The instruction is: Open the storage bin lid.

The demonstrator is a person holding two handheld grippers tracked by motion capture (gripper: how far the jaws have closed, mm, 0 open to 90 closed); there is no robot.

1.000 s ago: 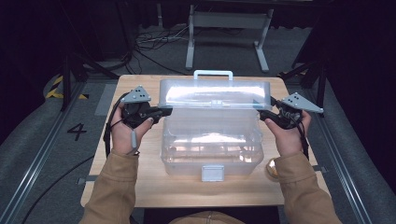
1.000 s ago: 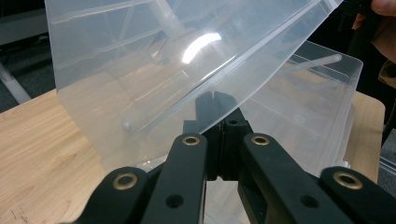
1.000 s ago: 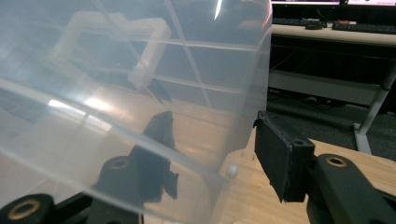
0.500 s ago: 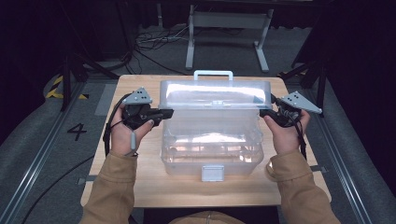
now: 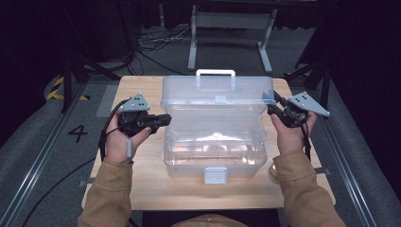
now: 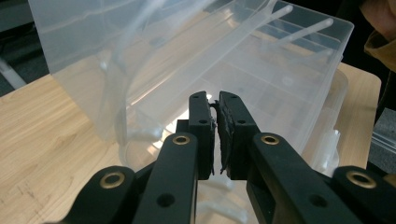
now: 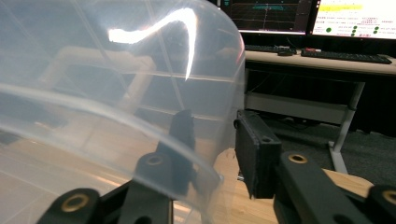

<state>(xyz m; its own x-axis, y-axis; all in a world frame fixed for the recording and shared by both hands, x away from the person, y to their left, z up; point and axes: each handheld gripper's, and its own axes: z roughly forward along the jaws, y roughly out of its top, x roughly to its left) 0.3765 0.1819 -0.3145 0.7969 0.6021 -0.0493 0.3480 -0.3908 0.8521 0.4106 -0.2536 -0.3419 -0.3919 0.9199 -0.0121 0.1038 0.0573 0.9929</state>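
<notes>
Lid (image 5: 215, 92) raised higher than before, right tool (image 5: 274, 106) narrowing astride its edge, left tool (image 5: 163, 118) nearly pressed together

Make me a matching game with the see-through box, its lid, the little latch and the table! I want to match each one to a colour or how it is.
Things:
1. lid
2. latch
3. table
4. handle

Descriptions:
A. light wood
B. a grey tab on the front wall of the clear box
C. a white loop at the far top edge
D. clear, lifted up and standing open

Pairs: 1-D, 2-B, 3-A, 4-C
</notes>
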